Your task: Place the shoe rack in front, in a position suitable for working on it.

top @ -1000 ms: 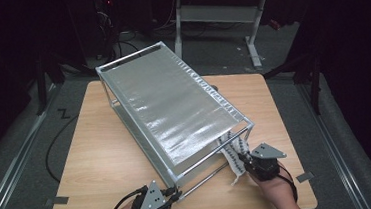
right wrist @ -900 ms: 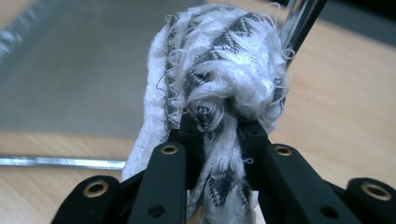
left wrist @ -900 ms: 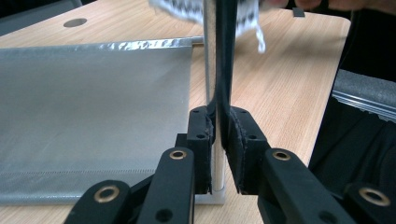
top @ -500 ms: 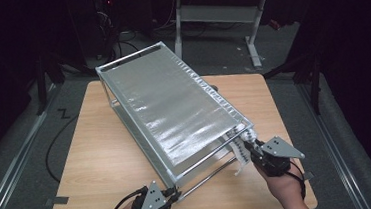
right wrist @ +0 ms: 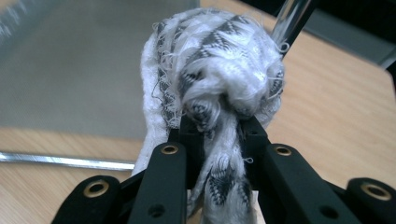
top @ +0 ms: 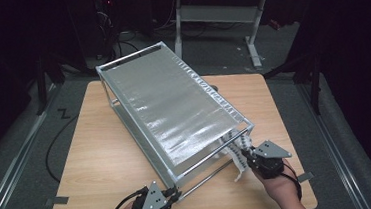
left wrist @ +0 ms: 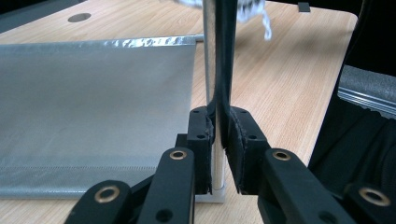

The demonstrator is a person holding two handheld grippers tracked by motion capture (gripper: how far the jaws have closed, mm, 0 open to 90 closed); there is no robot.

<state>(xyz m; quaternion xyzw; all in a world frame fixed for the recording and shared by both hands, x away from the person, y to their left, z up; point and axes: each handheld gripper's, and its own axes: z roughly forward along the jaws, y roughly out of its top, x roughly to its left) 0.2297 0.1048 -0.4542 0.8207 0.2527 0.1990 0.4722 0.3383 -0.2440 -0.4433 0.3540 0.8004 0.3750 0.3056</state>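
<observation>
Item: metal-framed rack [top: 174, 110] with a silvery mesh top, standing tilted on the wooden desk [top: 92, 157], its long side running from the far left toward the near right. Left gripper [top: 173, 193] at the rack's near corner; in the left gripper view its jaws are clenched on the upright corner post [left wrist: 212, 93], steadying the frame. Right gripper [top: 245, 155] at the near right end, just beside the frame rods; in the right gripper view its jaws are clamped on a bunched white cloth with a dark woven pattern [right wrist: 219, 88], which hangs at the rack's end rail and trails toward the desk [top: 238, 158]. Step in hand, as judged: wiping or drawing the cloth along the end rods while the other gripper holds the rack in place. Next move likely calls for keeping the post grip firm and carrying the cloth along the rail without snagging its loose tail on the lower rod [top: 204, 175].
</observation>
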